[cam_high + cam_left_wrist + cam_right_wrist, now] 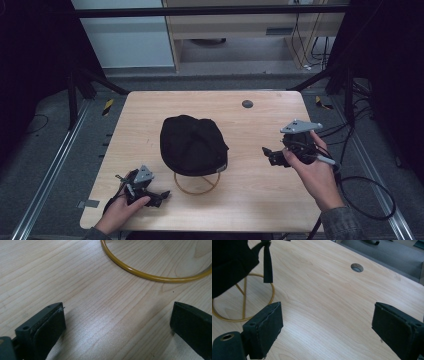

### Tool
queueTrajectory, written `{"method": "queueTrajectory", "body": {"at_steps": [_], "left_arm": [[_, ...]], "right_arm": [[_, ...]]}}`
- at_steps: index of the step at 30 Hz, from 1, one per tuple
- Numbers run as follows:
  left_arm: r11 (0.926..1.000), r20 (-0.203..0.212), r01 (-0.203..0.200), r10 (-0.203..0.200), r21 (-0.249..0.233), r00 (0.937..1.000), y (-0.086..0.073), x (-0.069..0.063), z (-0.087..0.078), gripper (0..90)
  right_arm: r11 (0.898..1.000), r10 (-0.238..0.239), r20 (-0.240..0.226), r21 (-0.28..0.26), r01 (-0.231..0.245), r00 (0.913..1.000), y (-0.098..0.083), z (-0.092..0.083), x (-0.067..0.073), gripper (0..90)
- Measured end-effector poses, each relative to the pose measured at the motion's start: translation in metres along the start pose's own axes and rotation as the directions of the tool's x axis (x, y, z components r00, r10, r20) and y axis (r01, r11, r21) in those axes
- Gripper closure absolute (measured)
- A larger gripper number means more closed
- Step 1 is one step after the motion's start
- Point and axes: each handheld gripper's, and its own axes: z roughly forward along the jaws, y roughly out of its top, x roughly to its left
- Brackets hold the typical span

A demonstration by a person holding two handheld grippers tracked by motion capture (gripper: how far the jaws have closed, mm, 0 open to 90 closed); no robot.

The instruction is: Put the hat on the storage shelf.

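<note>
High view: both tongs, left (pixel 159 196) and right (pixel 266 153), gape empty; between them the cap (pixel 192 145), soft, light—pinch its brim.

My left claw (pixel 161 195) and right claw (pixel 270 154) are black, each topped by a grey three-cornered plate, trailing black cables; greyish sleeves cover both wrists.
</note>
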Motion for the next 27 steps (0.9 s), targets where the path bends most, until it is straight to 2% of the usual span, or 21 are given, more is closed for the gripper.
{"method": "queueTrajectory", "body": {"at_steps": [10,17,27], "left_arm": [[1.0,0.0,0.0,0.0,0.0,1.0,0.0,0.0,0.0,0.0],[1.0,0.0,0.0,0.0,0.0,1.0,0.0,0.0,0.0,0.0],[1.0,0.0,0.0,0.0,0.0,1.0,0.0,0.0,0.0,0.0]], "right_arm": [[1.0,0.025,0.0,0.016,-0.025,0.9997,-0.023,0.017,0.002,10.5],[0.999,0.05,-0.007,-0.007,-0.05,0.9987,-0.035,0.028,0.002,10.9],[0.996,0.081,-0.017,0.024,-0.081,0.9965,-0.053,0.047,0.002,11.3]]}}
